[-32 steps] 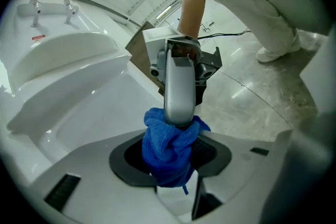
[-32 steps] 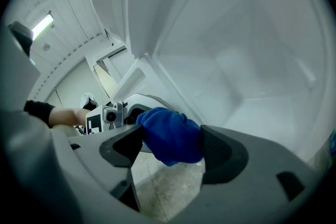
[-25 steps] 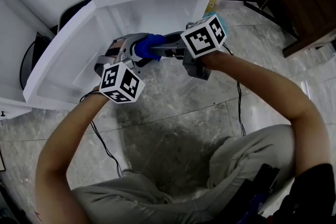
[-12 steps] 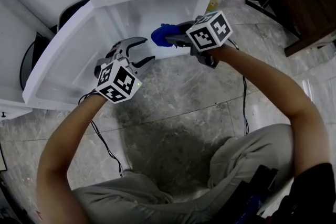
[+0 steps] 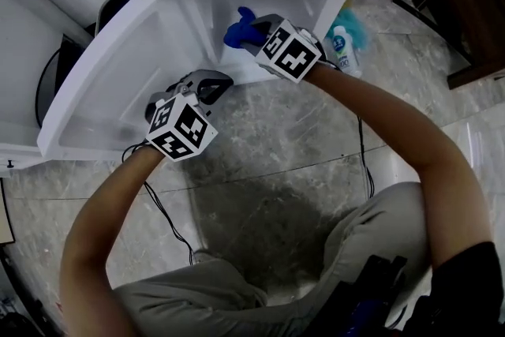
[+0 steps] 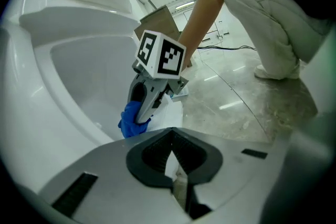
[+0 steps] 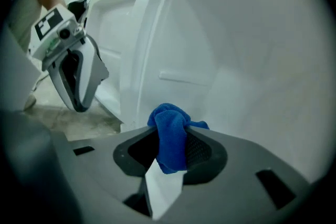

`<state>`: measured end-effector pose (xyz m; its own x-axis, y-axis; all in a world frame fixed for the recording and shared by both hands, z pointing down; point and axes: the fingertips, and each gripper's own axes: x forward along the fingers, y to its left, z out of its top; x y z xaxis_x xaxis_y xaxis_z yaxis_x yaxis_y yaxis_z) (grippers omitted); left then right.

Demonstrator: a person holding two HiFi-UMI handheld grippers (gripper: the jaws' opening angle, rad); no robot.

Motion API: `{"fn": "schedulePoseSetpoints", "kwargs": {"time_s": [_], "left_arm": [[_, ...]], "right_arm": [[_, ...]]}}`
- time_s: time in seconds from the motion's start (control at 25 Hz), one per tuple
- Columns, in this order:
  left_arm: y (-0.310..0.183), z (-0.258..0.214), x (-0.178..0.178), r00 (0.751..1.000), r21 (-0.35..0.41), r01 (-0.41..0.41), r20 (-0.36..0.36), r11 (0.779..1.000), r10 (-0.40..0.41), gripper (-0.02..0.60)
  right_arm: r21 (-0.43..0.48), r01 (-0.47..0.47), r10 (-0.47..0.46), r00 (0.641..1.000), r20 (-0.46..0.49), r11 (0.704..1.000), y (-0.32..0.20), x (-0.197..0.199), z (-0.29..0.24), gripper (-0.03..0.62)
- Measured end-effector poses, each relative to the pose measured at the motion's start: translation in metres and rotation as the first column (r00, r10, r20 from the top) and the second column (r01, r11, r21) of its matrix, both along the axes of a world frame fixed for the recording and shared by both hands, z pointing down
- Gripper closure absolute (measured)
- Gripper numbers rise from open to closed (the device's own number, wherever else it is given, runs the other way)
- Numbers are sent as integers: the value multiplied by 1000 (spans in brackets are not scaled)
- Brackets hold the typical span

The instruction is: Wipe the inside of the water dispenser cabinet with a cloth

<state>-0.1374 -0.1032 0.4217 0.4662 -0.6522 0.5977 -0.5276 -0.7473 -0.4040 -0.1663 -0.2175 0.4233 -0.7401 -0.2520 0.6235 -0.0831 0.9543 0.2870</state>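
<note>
Beside the open door [image 5: 95,95], left gripper [image 5: 222,83] fingers meet (right gripper [image 5: 251,37] pinches cloth [image 5: 236,32]); bottle [image 5: 342,45] nearby.

The cloth [image 7: 169,131] is seen as a soft blue fabric with a fine nap, matt and bunched into folds. The shells of the left tongs [image 6: 173,157] and the right tongs [image 7: 170,147] are moulded in smooth grey plastic with a dull sheen. Their inner pads [image 7: 198,150] are faced with a dark, finely ribbed, matt lining. The cabinet [image 7: 247,50] walls are formed of smooth white plastic, lightly glossy. The floor [image 6: 247,107] is laid in polished mottled stone, in which streaks of light are reflected.
</note>
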Motion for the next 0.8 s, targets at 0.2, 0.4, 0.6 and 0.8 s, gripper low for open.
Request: {"fn": "schedulePoseSetpoints", "kwargs": {"time_s": [0.2, 0.4, 0.6, 0.8], "left_arm": [[9, 13, -11, 999, -43, 14, -32, 999, -15, 574], [24, 21, -22, 997, -75, 31, -61, 997, -36, 574], [36, 26, -35, 993, -108, 64, -88, 992, -74, 574], [30, 26, -45, 988, -110, 87, -114, 990, -100, 574]], "right_arm": [[158, 16, -3, 997, -80, 987, -21, -31, 28, 487], [353, 190, -100, 961, -258, 916, -37, -54, 64, 487], [459, 245, -78, 933, -352, 854, -67, -76, 72, 487], [456, 240, -72, 933, -354, 857, -65, -72, 71, 488]]}}
